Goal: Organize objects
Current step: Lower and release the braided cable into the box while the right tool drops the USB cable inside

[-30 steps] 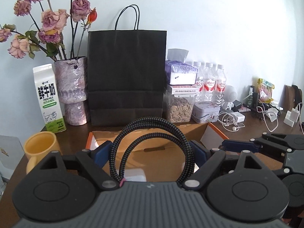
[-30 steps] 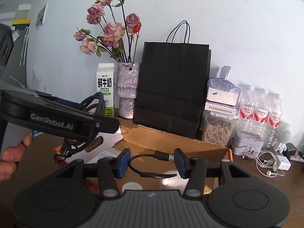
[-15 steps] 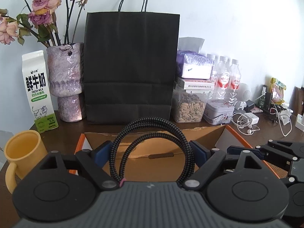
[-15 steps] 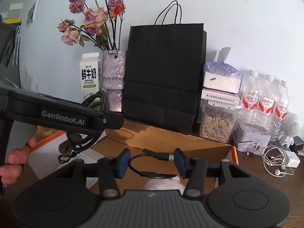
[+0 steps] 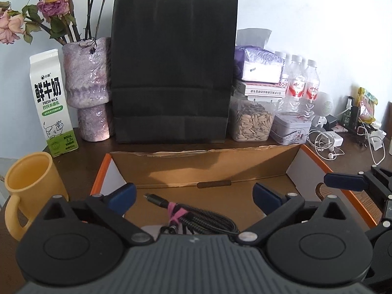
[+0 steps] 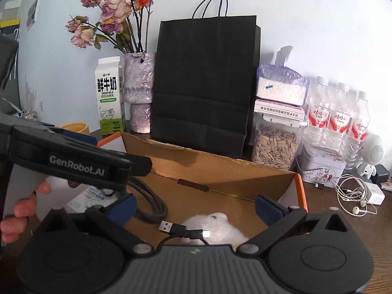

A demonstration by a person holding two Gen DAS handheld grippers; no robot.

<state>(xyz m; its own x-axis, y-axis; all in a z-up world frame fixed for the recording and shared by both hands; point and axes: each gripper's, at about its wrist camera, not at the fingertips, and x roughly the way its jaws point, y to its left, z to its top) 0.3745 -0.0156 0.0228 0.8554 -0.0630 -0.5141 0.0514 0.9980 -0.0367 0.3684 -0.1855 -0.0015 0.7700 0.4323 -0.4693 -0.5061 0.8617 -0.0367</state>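
Along the back edge of the dark wooden tabletop point(image 5: 348, 152), the white-and-green milk carton point(image 5: 52, 103) reads "FRESH MILK". Both grippers are opening wide and grip nothing: the left gripper point(image 5: 193, 194) over the coiled black braided cable point(image 5: 196, 218) in the open cardboard box point(image 5: 203, 169), the right gripper point(image 6: 194, 204) over a short black USB cable point(image 6: 182, 231). The "GenRobot.AI" housing hides part of the coil.

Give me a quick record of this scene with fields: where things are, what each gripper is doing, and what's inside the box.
setting: dark wooden table against a white wall
container: open cardboard box
left gripper: jaws opening, nothing gripped
right gripper: jaws opening, nothing gripped
in box: braided cable with pink tie, short USB cable, white fluffy item
behind box: black paper bag
left of box: yellow mug
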